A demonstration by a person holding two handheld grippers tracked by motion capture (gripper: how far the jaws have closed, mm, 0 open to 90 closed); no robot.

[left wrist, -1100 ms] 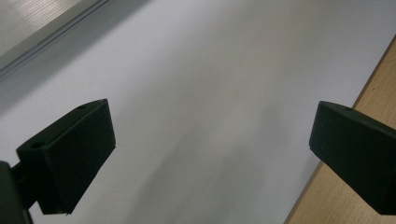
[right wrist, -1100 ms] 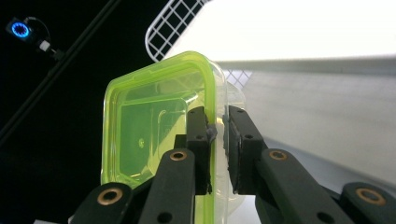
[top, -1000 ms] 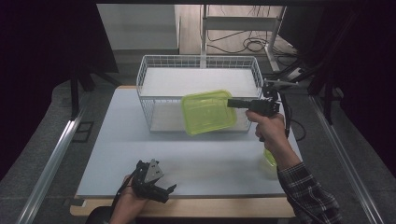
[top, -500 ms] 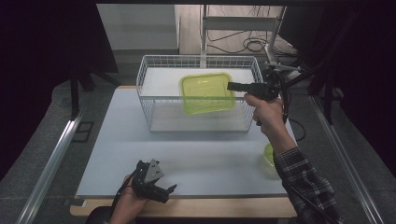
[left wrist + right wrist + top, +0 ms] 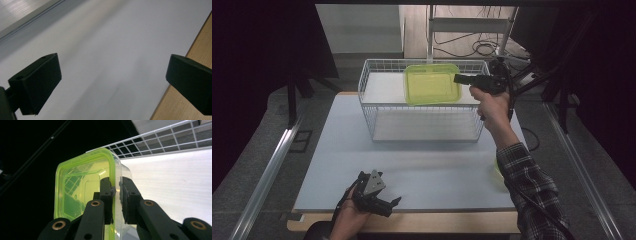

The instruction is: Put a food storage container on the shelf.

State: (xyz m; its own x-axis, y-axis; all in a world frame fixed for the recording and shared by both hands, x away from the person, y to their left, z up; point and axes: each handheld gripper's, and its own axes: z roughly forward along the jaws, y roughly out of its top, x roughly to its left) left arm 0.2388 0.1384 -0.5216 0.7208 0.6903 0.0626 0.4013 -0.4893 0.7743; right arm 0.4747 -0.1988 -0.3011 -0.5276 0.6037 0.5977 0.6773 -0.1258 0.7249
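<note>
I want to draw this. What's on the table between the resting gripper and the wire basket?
Bare white table, seen in the high view, between the left gripper and basket.

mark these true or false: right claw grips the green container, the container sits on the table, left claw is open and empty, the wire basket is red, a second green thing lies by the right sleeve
1. The right claw grips the green container: true, its jaws pinch the rim.
2. The container sits on the table: false, it is held up over the wire basket.
3. The left claw is open and empty: true.
4. The wire basket is red: false, it is white.
5. A second green thing lies by the right sleeve: true.
</note>
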